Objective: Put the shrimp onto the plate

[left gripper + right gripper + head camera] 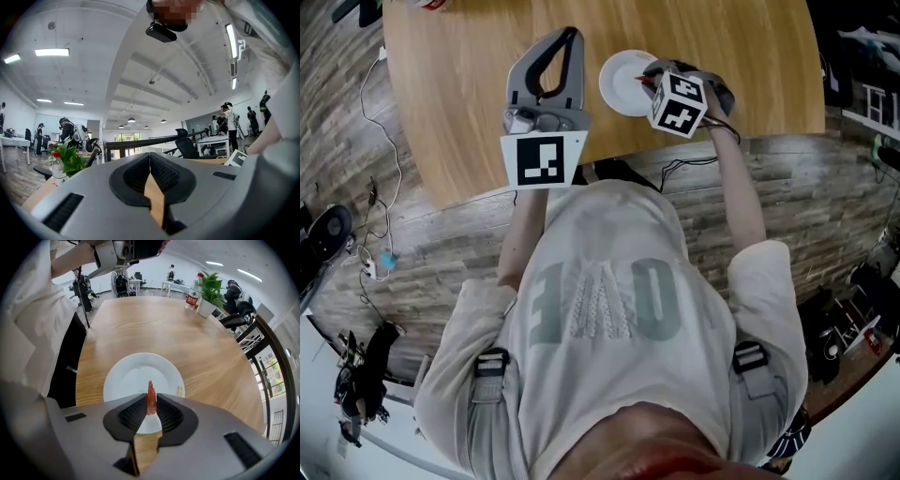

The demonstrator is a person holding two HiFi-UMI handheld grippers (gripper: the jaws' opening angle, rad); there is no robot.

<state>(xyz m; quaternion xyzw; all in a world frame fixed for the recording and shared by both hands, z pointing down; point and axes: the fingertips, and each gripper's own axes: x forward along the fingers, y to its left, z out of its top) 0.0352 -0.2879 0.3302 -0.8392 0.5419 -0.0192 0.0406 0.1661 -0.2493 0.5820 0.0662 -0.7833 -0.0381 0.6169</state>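
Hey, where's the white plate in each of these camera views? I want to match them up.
Head view: the plate sits upper centre, near the table's front edge, its right side partly covered.
Left gripper view: not in it.
Right gripper view: the plate fills the centre, directly beyond the shrimp pinched in the tongs.
Shared landmark: the round wooden table under the plate, which also shows as a sliver in the left gripper view.

Glossy white plate (pixel 124 380), matt wooden table (pixel 164 329)

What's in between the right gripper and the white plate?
Only the small orange-red shrimp, pinched in the right gripper above the round white plate; the right gripper view shows it.
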